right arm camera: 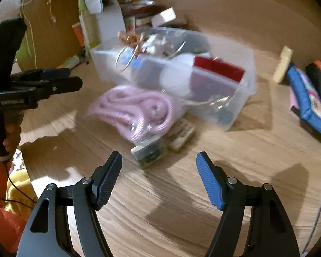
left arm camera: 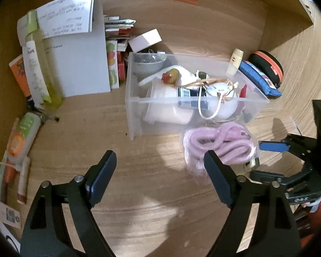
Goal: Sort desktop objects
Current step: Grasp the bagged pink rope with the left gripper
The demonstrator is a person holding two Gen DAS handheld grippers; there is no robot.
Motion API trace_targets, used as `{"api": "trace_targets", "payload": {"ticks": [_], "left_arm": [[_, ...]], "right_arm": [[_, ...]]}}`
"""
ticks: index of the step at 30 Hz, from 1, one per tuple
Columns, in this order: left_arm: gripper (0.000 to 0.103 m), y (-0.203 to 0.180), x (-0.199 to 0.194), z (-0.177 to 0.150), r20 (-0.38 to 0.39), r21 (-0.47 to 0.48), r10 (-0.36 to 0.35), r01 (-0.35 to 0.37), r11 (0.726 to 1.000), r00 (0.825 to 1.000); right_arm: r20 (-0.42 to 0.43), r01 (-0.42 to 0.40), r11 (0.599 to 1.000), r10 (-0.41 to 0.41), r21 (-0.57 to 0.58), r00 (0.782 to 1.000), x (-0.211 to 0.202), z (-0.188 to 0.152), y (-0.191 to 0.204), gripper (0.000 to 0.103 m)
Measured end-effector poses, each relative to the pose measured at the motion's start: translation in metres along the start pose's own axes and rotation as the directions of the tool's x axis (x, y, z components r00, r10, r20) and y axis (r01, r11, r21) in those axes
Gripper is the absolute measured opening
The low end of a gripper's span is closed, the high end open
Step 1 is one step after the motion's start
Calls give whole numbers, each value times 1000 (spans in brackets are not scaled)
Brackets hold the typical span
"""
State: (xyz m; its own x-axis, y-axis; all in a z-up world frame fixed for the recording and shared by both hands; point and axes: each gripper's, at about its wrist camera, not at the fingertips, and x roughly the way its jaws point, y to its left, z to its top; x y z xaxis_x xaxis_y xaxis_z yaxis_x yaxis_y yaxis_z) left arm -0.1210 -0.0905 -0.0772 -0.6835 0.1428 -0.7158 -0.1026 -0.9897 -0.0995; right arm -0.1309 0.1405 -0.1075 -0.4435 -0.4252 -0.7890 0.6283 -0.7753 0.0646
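Low in the frame the left gripper point(left arm camera: 160, 165) stands wide open over bare wooden desk point(left arm camera: 139, 192) — nothing between its jaws. Just beyond its right finger lies a bagged pink coiled cord point(left arm camera: 220, 143), touching the clear plastic bin point(left arm camera: 137, 98) at centre. At the right edge the right gripper point(left arm camera: 267, 158) reaches in — also open.

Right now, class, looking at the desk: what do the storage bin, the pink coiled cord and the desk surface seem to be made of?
Storage bin: likely frosted translucent plastic; its contents show hazily through the walls.
Pink coiled cord: probably ribbed, textured sheathing, bagged in clear glossy film that catches glints.
Desk surface: wood or wood-look laminate; visible grain, slight sheen from light patches.
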Motion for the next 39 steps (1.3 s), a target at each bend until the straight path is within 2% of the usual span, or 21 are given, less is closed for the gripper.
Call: {"api": "trace_targets", "payload": {"ticks": [2, 5, 7, 11, 16, 22, 25, 30, 33, 36, 39], "left_arm": [[87, -1, 0, -4, -15, -2, -7, 7, 1000, 1000], [96, -4, 1, -7, -33, -11, -32, 31, 999, 999], [97, -8, 5, -7, -48, -27, -65, 64, 998, 997], [97, -28, 21, -2, -109, -31, -130, 128, 991, 986], [97, -60, 35, 7, -141, 34, -127, 133, 991, 982], [97, -90, 39, 7, -121, 193, -7, 31, 981, 993], [97, -99, 43, -1, -122, 288, 72, -34, 957, 990], [97, -119, 53, -14, -110, 427, 176, -114, 897, 978], [98, -127, 62, -11, -77, 459, 202, -145, 877, 976], [98, -125, 73, -1, -91, 442, 207, -147, 885, 974], [98, -115, 77, 8, -139, 365, 131, -72, 928, 982]], "right_arm": [[-7, -12, 1000, 12, 11, 1000, 6, 1, 1, 64], [-1, -4, 1000, 4, 0, 1000, 11, 3, 4, 46], [5, -2, 1000, 2, -4, 1000, 10, 1, 4, 34], [20, 1, 1000, -2, 18, 1000, 4, -5, -2, 33], [52, 9, 998, -13, 61, 999, -13, -13, -18, 33], [80, -6, 992, -4, 128, 997, -28, -18, -45, 34], [88, -5, 990, -7, 140, 996, -32, -19, -54, 34], [107, -25, 988, 9, 154, 994, -33, -18, -62, 34], [114, -40, 985, 21, 166, 993, -33, -18, -66, 34], [117, -57, 983, 36, 176, 992, -34, -19, -68, 34], [113, -45, 985, 27, 167, 993, -35, -21, -66, 34]]}}
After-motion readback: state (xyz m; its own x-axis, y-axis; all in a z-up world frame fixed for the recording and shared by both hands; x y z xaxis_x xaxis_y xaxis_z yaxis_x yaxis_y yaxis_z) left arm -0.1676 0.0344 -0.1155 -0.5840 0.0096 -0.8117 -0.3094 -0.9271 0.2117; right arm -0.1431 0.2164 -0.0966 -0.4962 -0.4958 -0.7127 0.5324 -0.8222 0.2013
